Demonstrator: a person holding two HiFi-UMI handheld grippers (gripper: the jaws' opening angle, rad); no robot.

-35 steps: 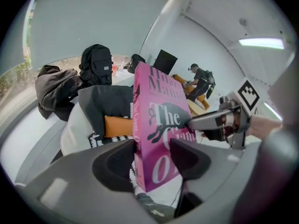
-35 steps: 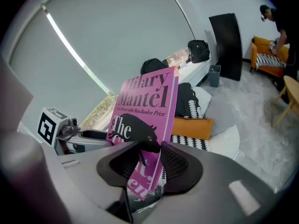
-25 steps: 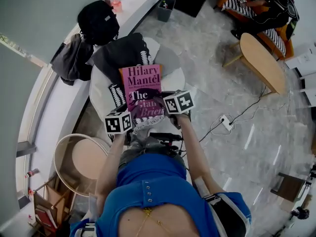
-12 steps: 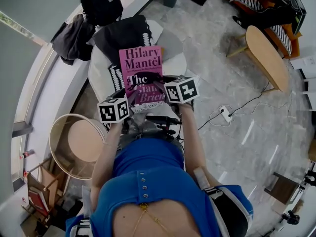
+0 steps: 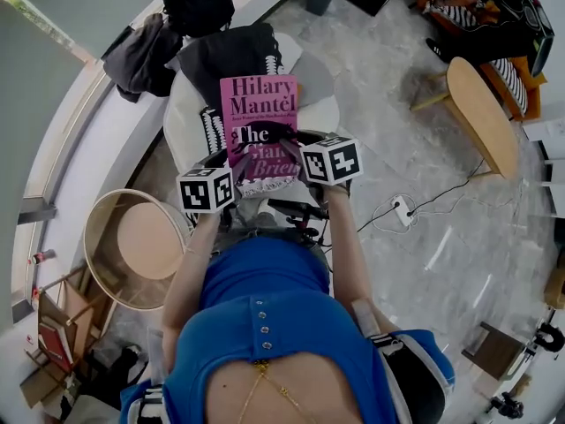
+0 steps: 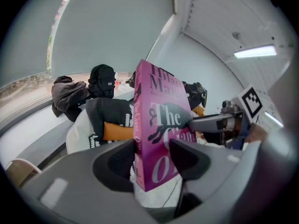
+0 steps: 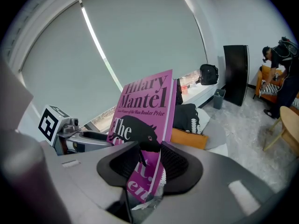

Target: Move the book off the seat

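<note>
**Book held clear of the seat between two grippers**

The pink book (image 5: 259,117) hung above the white seat (image 5: 179,126) and the dark garment (image 5: 231,60) draped there, its cover turned up toward the head camera. The left gripper (image 6: 152,155) had its fingers (image 6: 189,157) spread wide yet pressed on the lower spine corner, taking the book's full thickness. The right gripper (image 7: 148,164) had its fingers (image 7: 180,164) closed narrower on the opposite, page-edge side. Pinching both lower corners probably kept the thick book from swinging or falling open. The lift looked done, but the book remained to be carried aside and set down elsewhere.
</note>
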